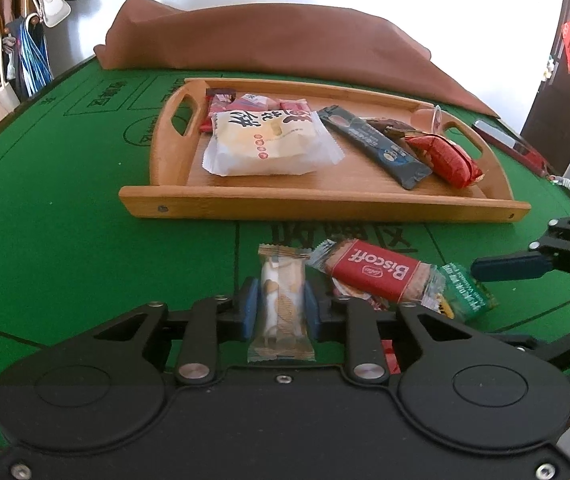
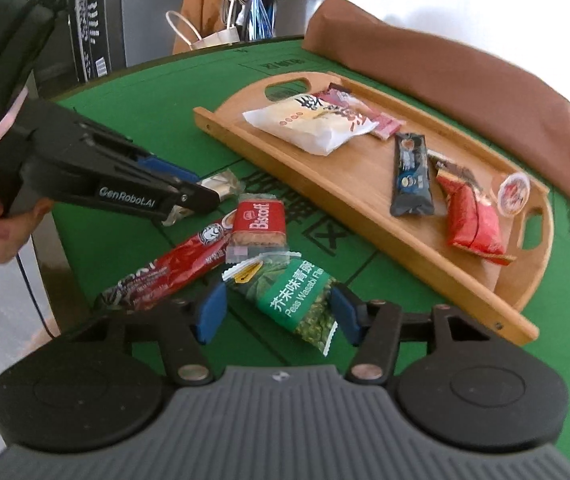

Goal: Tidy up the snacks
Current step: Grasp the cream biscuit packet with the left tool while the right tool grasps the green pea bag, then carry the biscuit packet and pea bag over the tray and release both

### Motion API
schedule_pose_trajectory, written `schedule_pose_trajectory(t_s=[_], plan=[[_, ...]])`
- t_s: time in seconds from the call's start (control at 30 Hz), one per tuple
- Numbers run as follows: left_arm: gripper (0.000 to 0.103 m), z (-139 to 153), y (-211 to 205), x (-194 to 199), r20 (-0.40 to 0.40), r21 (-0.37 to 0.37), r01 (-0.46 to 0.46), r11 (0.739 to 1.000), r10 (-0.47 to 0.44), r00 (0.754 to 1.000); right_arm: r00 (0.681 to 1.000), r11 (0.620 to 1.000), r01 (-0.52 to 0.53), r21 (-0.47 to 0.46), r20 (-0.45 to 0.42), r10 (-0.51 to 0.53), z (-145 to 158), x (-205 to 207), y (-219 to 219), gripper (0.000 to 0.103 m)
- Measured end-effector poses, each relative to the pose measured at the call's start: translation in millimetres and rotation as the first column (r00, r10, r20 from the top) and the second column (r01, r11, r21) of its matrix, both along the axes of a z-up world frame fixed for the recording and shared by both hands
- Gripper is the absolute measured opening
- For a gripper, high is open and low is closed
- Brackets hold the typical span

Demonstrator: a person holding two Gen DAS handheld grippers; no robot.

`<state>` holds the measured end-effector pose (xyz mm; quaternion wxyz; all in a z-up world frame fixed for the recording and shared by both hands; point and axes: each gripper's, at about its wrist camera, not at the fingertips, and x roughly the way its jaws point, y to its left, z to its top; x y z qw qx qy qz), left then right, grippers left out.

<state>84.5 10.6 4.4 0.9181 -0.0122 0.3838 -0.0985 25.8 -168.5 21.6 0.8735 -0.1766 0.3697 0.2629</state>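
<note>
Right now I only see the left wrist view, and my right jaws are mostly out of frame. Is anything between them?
Observer: Yes. The green wasabi pea packet lies between the right gripper jaws, which stand open around it.
Operator: Anything under the red Biscoff biscuit packet?
Observer: A long red sachet is partly tucked under the Biscoff packet.
Operator: What's by the tray's right handle?
Observer: A round red-and-white disc, face up in the wooden tray.
</note>
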Motion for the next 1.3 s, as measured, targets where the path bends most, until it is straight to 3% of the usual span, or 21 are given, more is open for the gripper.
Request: schedule_pose_trajectory(t_s=[0.1,0.27,0.37,0.4,0.6,0.97,1.3], plan=[[0.038,-1.3,-3.5,0.3,0.011,0.020,-0.004,1.000,0.004,1.000,1.000,1.000,0.016,-0.006,0.014,-0.016,-0.7,2.9,0.3,0.078],[0.042,-3.4,-11.1,1.8,0.029,0.055,-0.004,0.998,0.002,1.000,0.998,0.998,0.060,0.020,-0.005,-0.060,-8.0,15.7,1.8,0.080],[0.036,-4.8,-14.4,1.0,0.043,0.071,-0.008,0.997,0.005,0.999,0.996,0.996,0.083,0.034,-0.029,-0.082,-15.0,19.9,3.8,0.077],[0.021,-4.9,-14.9,0.4,0.047,0.071,-0.006,0.997,0.002,0.999,0.996,0.995,0.089,0.047,-0.032,-0.087,-15.5,19.4,3.4,0.069],[0.021,0.4,-13.4,-2.5,0.039,0.043,0.007,0.999,-0.008,0.999,0.989,0.986,0.144,0.088,-0.037,-0.141,-4.4,15.2,-2.1,0.057],[0.021,37.7,-6.0,10.0,0.117,0.013,-0.017,1.000,0.016,0.993,0.969,0.961,0.238,0.139,0.037,-0.245,26.5,22.6,-27.5,0.055],[0.021,63.7,-12.0,64.1,0.166,-0.002,-0.043,0.999,0.043,0.985,0.935,0.930,0.335,0.149,0.072,-0.348,43.9,77.8,-42.4,0.055]])
